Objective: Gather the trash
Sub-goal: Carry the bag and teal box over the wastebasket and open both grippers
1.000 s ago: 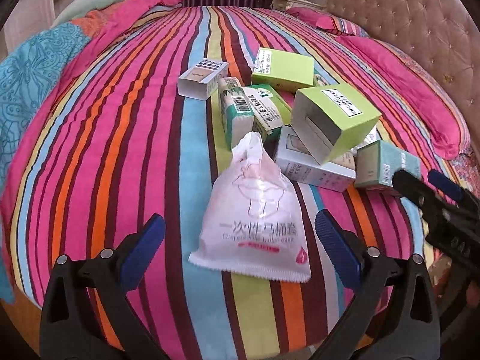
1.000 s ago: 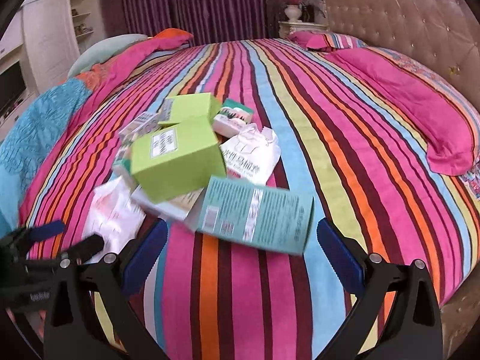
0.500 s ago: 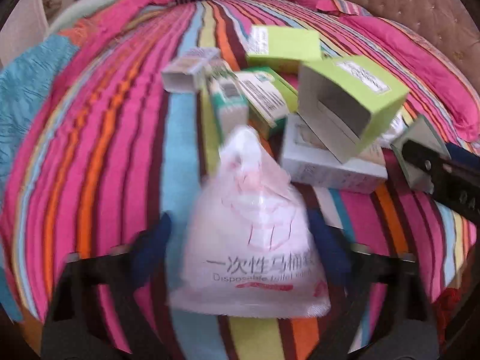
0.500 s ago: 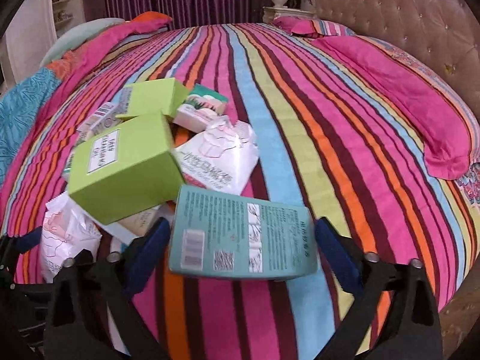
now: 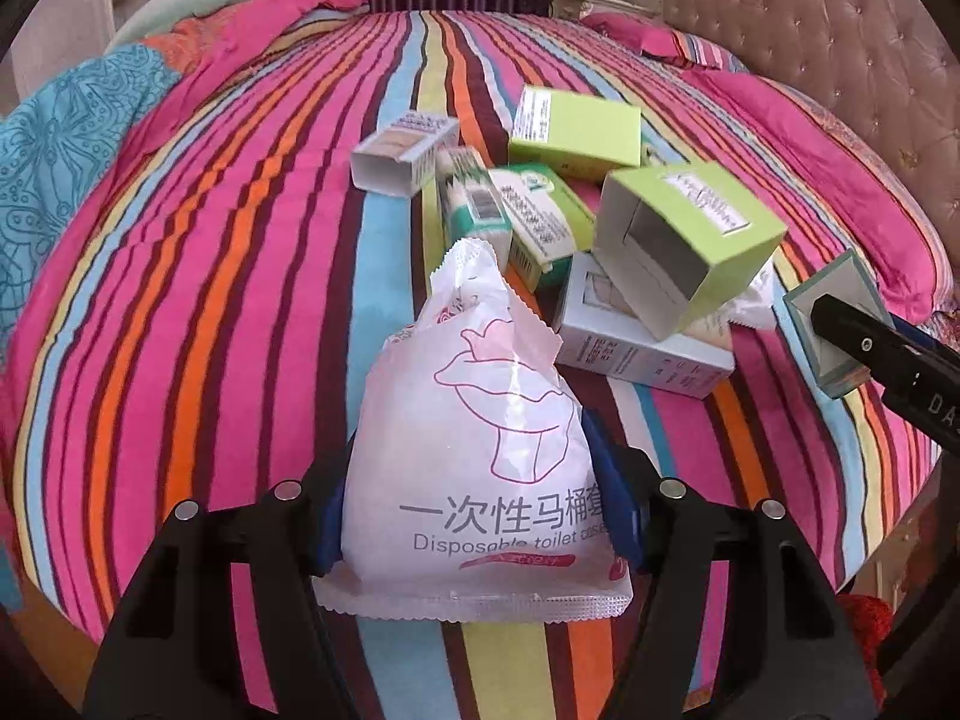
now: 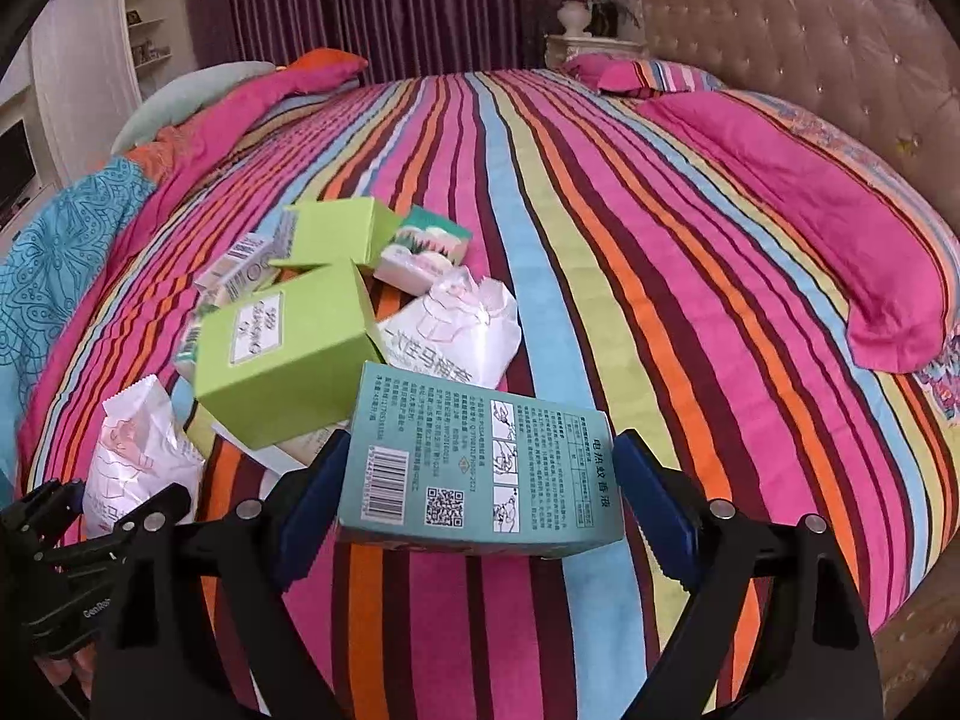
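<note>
A white pouch [image 5: 480, 468] printed "Disposable toilet" stands between the blue pads of my left gripper [image 5: 474, 480]. The jaws are closing, and both pads press its sides. It also shows in the right wrist view as the white pouch [image 6: 138, 456], with the left gripper [image 6: 90, 516] at the lower left. A teal box [image 6: 480, 468] with a barcode and QR code sits between the pads of my right gripper [image 6: 480, 462]. Those jaws are also closing, and the pads touch both ends of the box. The left wrist view has the teal box [image 5: 831, 300] at the right edge.
Several more cartons lie in a heap on the striped bed cover [image 5: 210, 300]: an open green box [image 5: 690, 240], a flat green box [image 5: 576, 132], a small white box [image 5: 402, 150]. A second white pouch [image 6: 456, 330] lies behind them. A pink pillow [image 6: 828, 228] and padded headboard [image 6: 810, 30] are at right.
Both grippers have narrowed from wide open. The left one moved in around the white pouch and now presses it. The right one closed onto the teal box.
</note>
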`<state>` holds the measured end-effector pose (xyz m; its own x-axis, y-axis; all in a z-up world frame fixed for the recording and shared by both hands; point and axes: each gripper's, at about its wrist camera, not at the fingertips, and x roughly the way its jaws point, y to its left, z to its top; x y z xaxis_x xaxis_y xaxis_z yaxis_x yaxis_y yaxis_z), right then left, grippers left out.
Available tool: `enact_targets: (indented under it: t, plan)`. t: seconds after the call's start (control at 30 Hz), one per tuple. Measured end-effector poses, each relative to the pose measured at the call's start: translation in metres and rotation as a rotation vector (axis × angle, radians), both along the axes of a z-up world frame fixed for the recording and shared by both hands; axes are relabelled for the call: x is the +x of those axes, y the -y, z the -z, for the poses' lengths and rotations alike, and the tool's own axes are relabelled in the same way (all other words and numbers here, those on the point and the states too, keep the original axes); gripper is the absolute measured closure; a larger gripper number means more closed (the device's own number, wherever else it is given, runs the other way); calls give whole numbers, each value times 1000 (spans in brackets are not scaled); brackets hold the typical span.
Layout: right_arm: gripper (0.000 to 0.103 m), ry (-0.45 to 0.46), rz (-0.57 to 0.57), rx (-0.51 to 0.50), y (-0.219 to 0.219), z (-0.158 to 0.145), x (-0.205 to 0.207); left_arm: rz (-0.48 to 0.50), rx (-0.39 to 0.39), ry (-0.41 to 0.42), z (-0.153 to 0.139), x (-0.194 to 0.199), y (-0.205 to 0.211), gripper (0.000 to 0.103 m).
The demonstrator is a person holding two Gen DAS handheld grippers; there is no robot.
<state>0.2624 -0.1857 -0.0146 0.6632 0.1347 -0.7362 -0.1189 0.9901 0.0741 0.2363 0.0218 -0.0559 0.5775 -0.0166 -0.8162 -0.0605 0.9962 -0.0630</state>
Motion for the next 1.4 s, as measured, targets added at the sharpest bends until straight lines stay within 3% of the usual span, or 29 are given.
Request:
enact_targets:
  t: [0.27, 0.67, 1.0, 1.17, 1.4]
  plan:
    - [20, 22, -38, 59, -1, -22, -30, 15, -23, 28, -23, -21, -4, 40]
    - [20, -34, -116, 129, 1, -28, -115, 51, -47, 43, -46, -109, -10, 40]
    - [20, -161, -177, 146, -23, 9, -176, 109, -31, -95, 4, -190, 9, 40]
    - [20, -330, -155, 200, -22, 54, -191, 101, -48, -188, 40, -204, 12, 40]
    - [20, -580, -92, 286, -14, 118, -187, 80, -119, -391, 105, -203, 10, 40]
